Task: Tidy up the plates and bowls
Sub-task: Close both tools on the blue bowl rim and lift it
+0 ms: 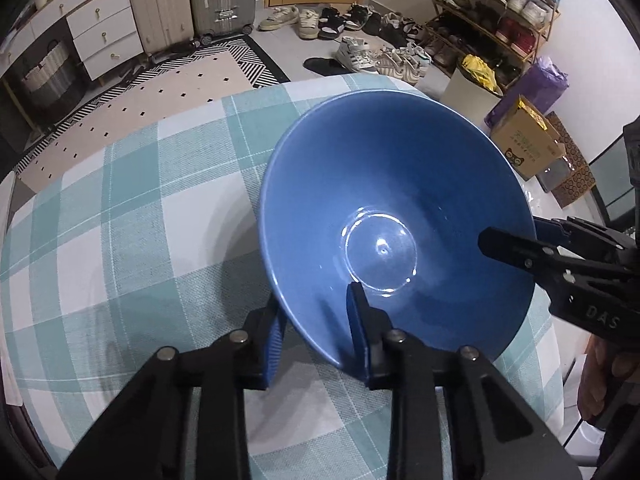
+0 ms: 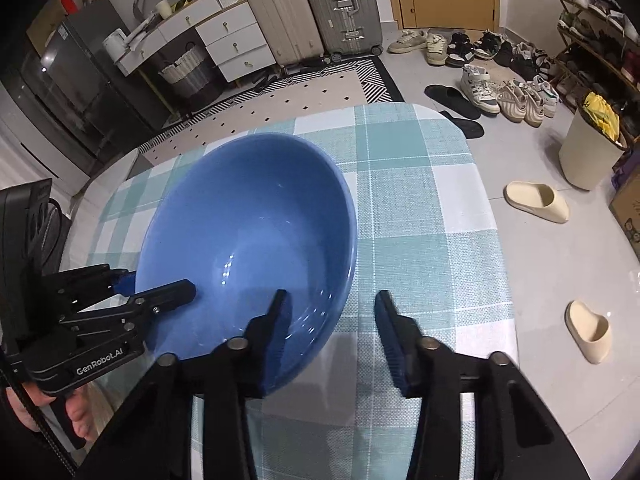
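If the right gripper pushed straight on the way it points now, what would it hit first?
Probably the blue bowl: the right gripper already straddles its near rim, one finger inside, one outside. Pushing on should jam the rim deeper between the fingers, then meet the checked tablecloth. Depth is uncertain.

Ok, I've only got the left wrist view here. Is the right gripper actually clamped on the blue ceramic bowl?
Observer: Not yet. The right wrist view shows one of the right gripper's fingers inside the blue ceramic bowl. The other stands clear of the outer wall, over the checked tablecloth.
Operator: How does my left gripper look from that side?
Observer: The left gripper straddles the rim, one finger inside and the blue-padded one outside, pinching the wall.
Operator: Anything on the floor right of the table?
Observer: Two cream slippers lie on the tiles there.
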Available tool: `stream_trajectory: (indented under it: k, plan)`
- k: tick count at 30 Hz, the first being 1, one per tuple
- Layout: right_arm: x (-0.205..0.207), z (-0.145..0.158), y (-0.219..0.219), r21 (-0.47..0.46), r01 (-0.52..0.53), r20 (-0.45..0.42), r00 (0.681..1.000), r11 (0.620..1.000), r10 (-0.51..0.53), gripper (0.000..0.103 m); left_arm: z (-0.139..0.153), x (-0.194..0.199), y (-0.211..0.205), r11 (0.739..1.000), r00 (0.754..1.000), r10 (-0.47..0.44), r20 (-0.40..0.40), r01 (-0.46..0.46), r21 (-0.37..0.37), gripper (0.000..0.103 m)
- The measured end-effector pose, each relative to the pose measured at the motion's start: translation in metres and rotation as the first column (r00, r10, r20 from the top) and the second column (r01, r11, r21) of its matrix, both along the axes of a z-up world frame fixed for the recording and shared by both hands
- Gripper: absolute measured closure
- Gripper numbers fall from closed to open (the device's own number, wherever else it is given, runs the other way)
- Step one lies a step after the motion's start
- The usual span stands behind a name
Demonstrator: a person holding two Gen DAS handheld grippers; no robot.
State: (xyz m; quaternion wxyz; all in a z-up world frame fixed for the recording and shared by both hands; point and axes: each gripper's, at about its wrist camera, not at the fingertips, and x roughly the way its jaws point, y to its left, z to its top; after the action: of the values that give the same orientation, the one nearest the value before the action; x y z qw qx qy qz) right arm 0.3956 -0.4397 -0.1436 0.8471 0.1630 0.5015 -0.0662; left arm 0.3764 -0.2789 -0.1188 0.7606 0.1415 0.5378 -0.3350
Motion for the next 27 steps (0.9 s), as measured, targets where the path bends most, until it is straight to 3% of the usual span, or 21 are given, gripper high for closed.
stream_trajectory:
  k: [4, 7, 18, 27]
  plan:
    - [0.001, 0.001, 0.005, -0.018, -0.021, -0.009, 1.000, 1.000, 0.021, 0.087, 0.003, -0.002, -0.001, 1.000, 1.000, 0.002, -0.012, -0.002, -0.001, 0.075]
    - [0.000, 0.004, 0.012, -0.066, -0.026, -0.015, 1.000, 0.997, 0.025, 0.087, 0.004, -0.002, -0.001, 1.000, 0.999, 0.009, -0.037, -0.009, -0.008, 0.076]
    - [-0.017, 0.020, 0.024, -0.094, -0.047, -0.018, 0.999, 0.994, 0.045, 0.087, 0.012, -0.018, 0.011, 1.000, 0.998, 0.008, -0.064, -0.009, -0.019, 0.076]
    - [-0.046, 0.017, 0.038, -0.040, -0.060, -0.051, 0.997, 0.997, 0.057, 0.087, 0.010, -0.052, 0.028, 1.000, 0.995, 0.000, -0.098, -0.001, -0.003, 0.076]
